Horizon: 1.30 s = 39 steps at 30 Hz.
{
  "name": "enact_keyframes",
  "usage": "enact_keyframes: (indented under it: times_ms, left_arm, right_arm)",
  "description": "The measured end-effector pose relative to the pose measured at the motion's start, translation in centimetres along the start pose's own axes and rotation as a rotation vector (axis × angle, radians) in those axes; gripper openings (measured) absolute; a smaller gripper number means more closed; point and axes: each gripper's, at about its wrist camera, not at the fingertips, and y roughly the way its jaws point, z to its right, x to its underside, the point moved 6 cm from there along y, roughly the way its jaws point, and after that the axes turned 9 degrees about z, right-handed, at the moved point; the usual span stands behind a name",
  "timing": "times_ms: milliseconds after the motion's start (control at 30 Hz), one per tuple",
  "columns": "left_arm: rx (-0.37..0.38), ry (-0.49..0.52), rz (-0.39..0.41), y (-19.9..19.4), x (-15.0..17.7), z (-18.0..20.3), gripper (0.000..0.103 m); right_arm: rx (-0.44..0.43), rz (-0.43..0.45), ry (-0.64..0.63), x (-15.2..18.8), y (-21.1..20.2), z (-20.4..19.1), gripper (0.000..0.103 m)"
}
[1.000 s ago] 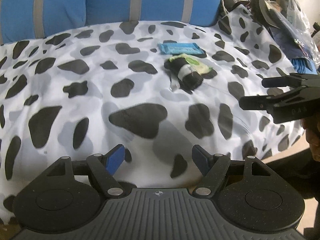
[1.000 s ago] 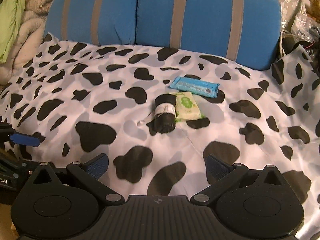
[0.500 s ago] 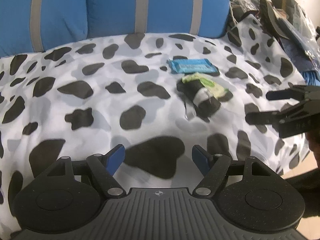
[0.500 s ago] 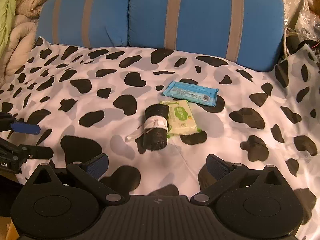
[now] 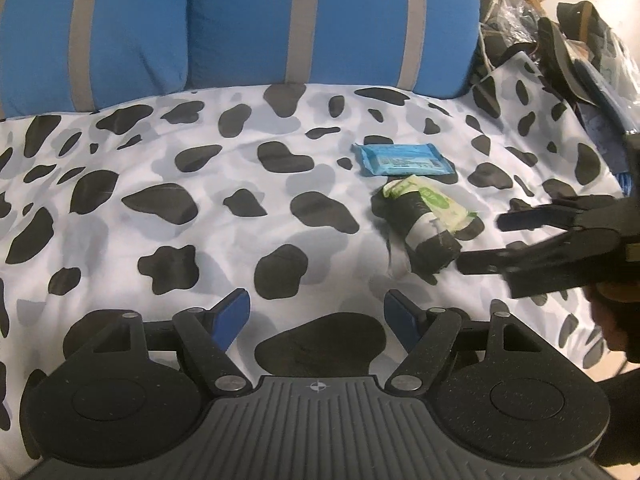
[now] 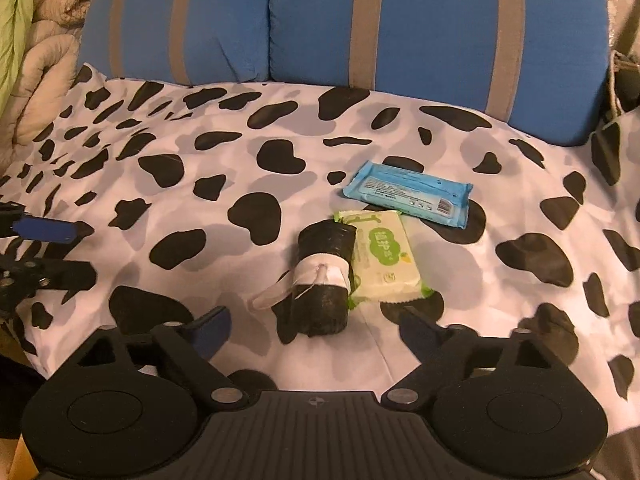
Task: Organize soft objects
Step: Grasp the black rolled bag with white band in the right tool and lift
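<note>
Two grippers hang over the cow-print bedspread. Nearest, the right gripper points at the black roll, its jaws closing with nothing between them yet, the roll's near end just ahead. Best to straddle the roll across its width, clear of the green wipes pack touching its side. The left gripper is spread and empty. Farther, toward the blue cushions, lies the blue wipes pack.
</note>
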Motion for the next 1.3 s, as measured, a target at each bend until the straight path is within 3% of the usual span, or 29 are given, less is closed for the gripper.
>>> enact_keyframes:
  times_ms: [100,333,700,800,1300]
  left_arm:
    - [0.018,0.011,0.011,-0.2,-0.5,0.4,0.073]
    - [0.028,0.004,0.002,-0.1,-0.7,0.5,0.073]
    - [0.025,-0.011,-0.013,0.1,-0.7,0.2,0.073]
    - [0.025,-0.002,-0.020,0.2,-0.5,0.3,0.073]
    - [0.055,0.019,-0.014,0.7,-0.4,1.5,0.073]
  right_arm:
    - [0.000,-0.009,-0.030,-0.3,1.2,-0.3,0.073]
    - [0.000,-0.034,-0.036,-1.1,4.0,-0.4,0.057]
    - [0.082,-0.054,-0.187,-0.3,7.1,-1.8,0.053]
    - [0.109,-0.048,-0.230,-0.2,7.5,-2.2,0.047]
    - [0.010,-0.068,-0.102,-0.9,1.9,-1.4,0.046]
